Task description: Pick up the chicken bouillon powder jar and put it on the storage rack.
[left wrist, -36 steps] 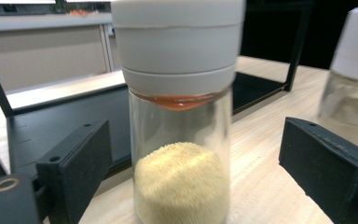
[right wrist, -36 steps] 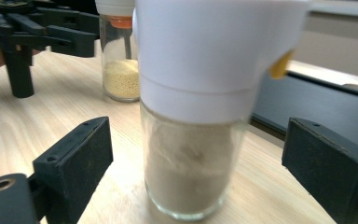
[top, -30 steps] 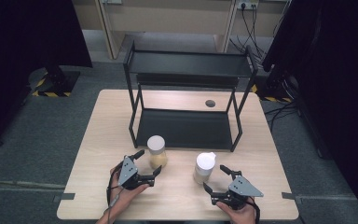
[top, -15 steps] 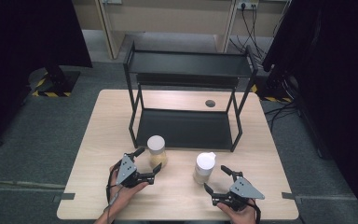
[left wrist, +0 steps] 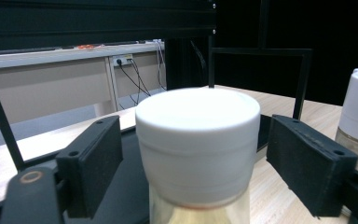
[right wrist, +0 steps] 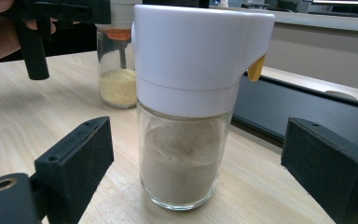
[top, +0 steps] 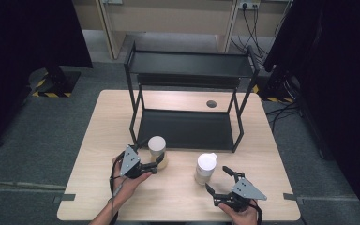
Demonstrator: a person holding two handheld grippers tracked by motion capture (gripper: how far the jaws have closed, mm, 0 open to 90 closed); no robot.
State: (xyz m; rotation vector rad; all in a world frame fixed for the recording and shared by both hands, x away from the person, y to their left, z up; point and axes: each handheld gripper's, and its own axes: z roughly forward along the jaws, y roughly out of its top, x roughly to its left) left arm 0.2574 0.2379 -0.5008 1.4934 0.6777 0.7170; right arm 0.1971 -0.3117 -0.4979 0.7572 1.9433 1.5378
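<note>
A glass jar of yellow grains with a round white lid (top: 157, 145) stands on the table in front of the rack. My left gripper (top: 161, 161) has its jaws on either side of it. In the left gripper view the pads (left wrist: 93, 163) flank the white lid (left wrist: 198, 140) with a thin gap on each side; the jaws have just been closing around it. A jar of brownish powder with a white pour lid (top: 206, 166) stands to the right. My right gripper (top: 217, 178) is open, its jaws wide around that jar (right wrist: 191, 93) without touching it.
A black two-tier metal rack (top: 187, 65) stands at the back of the wooden table (top: 178, 197), its lower shelf just behind both jars. A small dark round hole (top: 211, 103) sits in the tabletop behind the rack. Grey floor surrounds the table.
My left gripper has moved a little forward and up at the grain jar, and its jaws have narrowed around the lid. The right gripper and the powder jar have kept still.
</note>
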